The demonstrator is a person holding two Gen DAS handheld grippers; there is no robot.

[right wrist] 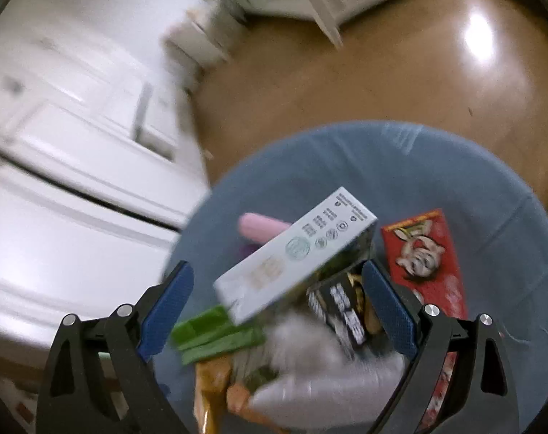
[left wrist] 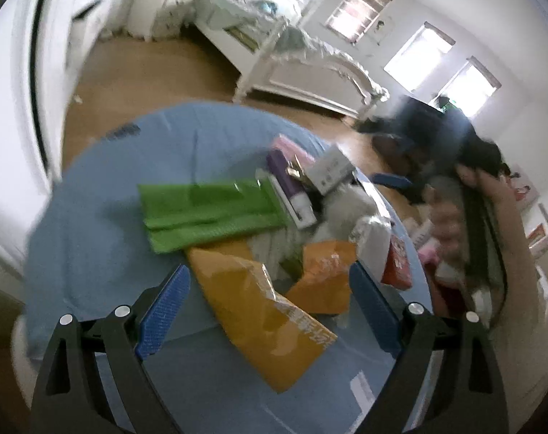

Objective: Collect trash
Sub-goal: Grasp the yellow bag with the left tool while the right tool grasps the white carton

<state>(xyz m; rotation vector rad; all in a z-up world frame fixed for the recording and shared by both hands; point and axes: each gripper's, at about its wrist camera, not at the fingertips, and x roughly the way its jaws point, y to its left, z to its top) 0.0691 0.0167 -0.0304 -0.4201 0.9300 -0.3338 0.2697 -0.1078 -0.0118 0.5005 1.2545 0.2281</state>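
A pile of trash lies on a round table with a blue cloth (left wrist: pixel 93 224). In the left wrist view I see a yellow-orange packet (left wrist: pixel 263 311), a green folded wrapper (left wrist: pixel 205 213), a purple and white box (left wrist: pixel 288 184), a pale box (left wrist: pixel 328 170) and a red packet (left wrist: pixel 397 260). My left gripper (left wrist: pixel 270 278) is open above the yellow-orange packet. In the right wrist view my right gripper (right wrist: pixel 277 278) is open over the pale box (right wrist: pixel 295 253), next to a black packet (right wrist: pixel 346 311), the red packet (right wrist: pixel 426 256) and the green wrapper (right wrist: pixel 216 332). Both views are blurred.
A white bed frame (left wrist: pixel 310 72) stands across the wooden floor (left wrist: pixel 147 72). White cabinets (right wrist: pixel 75 144) stand left of the table (right wrist: pixel 454 166). A person with long dark hair (left wrist: pixel 483 217) is close at the table's right side.
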